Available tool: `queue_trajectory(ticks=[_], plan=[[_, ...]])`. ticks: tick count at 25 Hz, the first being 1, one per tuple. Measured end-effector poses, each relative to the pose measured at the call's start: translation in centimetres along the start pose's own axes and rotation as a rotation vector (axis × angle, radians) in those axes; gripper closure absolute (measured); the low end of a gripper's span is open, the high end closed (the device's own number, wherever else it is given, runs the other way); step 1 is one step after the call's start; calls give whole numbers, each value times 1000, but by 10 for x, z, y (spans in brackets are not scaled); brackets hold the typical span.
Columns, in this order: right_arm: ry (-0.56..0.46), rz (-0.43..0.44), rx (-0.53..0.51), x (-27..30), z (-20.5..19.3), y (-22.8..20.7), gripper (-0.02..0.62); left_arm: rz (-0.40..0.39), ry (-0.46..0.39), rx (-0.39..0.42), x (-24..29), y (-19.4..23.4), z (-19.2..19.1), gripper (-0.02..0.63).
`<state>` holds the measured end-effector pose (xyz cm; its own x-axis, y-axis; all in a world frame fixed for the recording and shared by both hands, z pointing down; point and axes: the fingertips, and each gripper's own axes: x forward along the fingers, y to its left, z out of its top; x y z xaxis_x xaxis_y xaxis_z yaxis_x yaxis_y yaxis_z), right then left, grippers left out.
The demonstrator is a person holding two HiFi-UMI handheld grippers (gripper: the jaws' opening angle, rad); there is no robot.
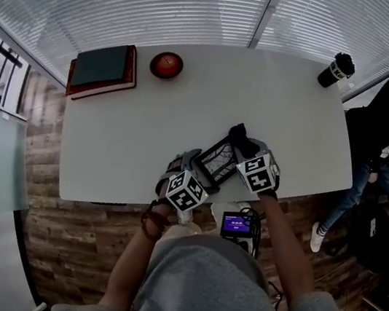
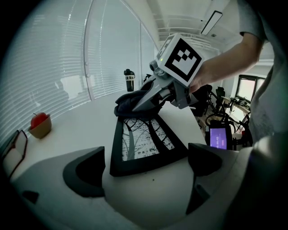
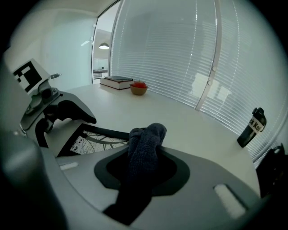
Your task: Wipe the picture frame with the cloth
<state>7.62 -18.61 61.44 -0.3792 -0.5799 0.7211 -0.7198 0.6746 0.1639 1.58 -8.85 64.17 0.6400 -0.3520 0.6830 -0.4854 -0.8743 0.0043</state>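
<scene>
A black picture frame (image 1: pixel 216 160) with a tree print lies tilted near the front edge of the white table (image 1: pixel 140 127). My left gripper (image 1: pixel 201 171) is shut on its near edge; in the left gripper view the frame (image 2: pixel 141 141) rises from between the jaws of this gripper (image 2: pixel 146 167). My right gripper (image 1: pixel 245 148) is shut on a dark blue cloth (image 1: pixel 240 134). That cloth (image 2: pixel 129 101) rests bunched against the frame's far end. In the right gripper view the cloth (image 3: pixel 145 143) sticks up between the jaws, with the frame (image 3: pixel 92 139) just left of it.
A stack of books (image 1: pixel 103 69) and a red apple in a bowl (image 1: pixel 167 64) sit at the table's far left. A black tumbler (image 1: pixel 336 70) stands at the far right corner. A person (image 1: pixel 381 145) stands to the right of the table. A small lit screen (image 1: pixel 240 225) hangs below the front edge.
</scene>
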Motion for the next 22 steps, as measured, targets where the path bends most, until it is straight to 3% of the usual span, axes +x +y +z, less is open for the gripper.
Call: queue_trajectory(ticks=[10, 14, 22], plan=[[30, -10, -163, -2, 8, 28, 479, -2, 1, 5, -1, 0, -1, 29], [39, 76, -149, 0, 9, 53, 479, -2, -1, 4, -1, -1, 0, 29], [17, 152, -103, -2, 14, 78, 479, -1, 1, 7, -1, 0, 0, 28]])
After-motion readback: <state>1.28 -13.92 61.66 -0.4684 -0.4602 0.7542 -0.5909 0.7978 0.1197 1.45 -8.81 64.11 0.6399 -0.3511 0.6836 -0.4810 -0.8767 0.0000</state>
